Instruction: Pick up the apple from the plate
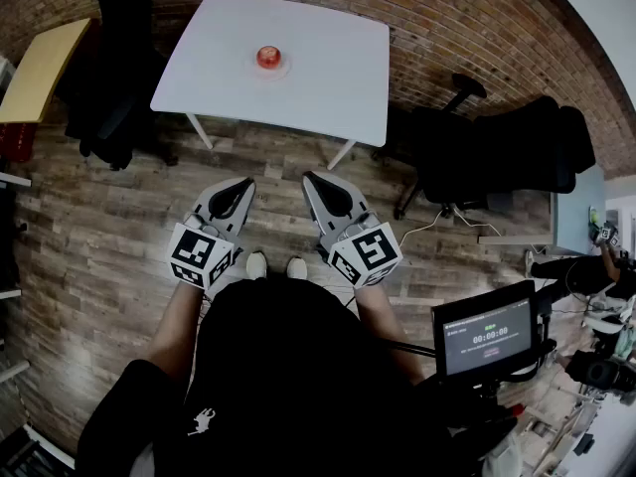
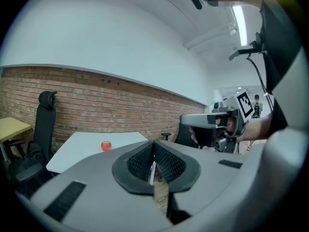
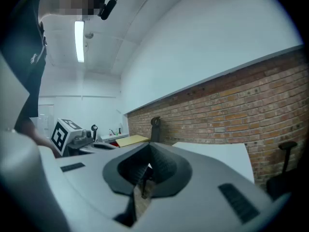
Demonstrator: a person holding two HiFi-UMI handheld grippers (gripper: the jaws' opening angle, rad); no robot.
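The apple (image 1: 268, 58) sits on its plate (image 1: 284, 67) on the desk (image 1: 333, 63), well beyond the left gripper (image 1: 242, 184) and right gripper (image 1: 311, 179), both closed and empty.

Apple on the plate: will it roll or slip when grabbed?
Apple looks round, so it likely rolls if nudged. It is probably firm, not squashy, under a grip. Its small plate may slide on the smooth white table.
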